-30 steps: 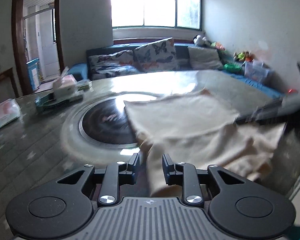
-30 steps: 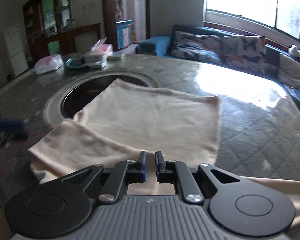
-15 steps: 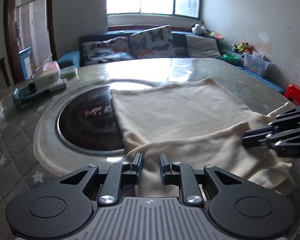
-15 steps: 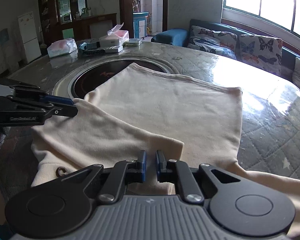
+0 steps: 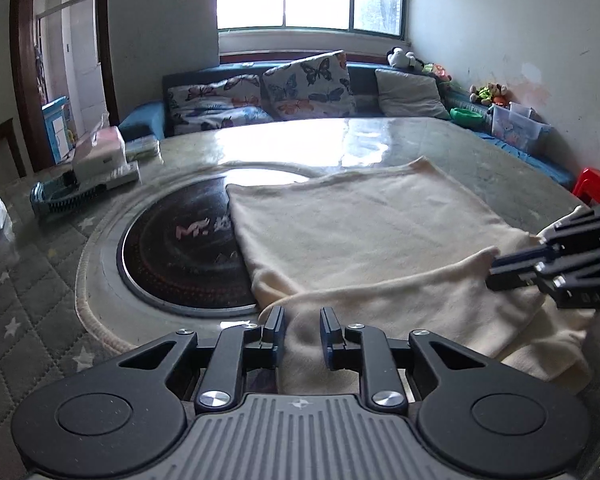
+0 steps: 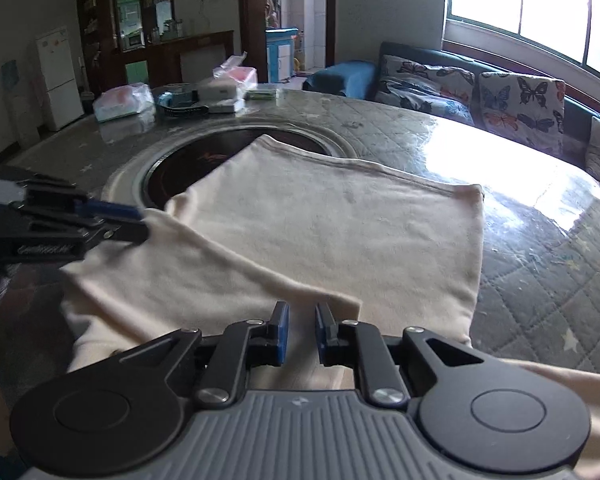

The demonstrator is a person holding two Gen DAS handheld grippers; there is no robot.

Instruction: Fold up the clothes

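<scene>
Cloth (image 5: 364, 232) lying across table (image 5: 400, 140), cream, partly covering dark round inset (image 5: 180, 256); folded edge running along lower centre of both views; left gripper (image 5: 302, 330) fingers standing slightly apart with fold between them, right gripper (image 6: 301, 330) likewise; firm pinch or loose contact, cannot tell. Risks, as judgement: fabric slipping out if pinch is loose; uneven pulling skewing fold; slack at lower right of left view sliding off table edge.
</scene>
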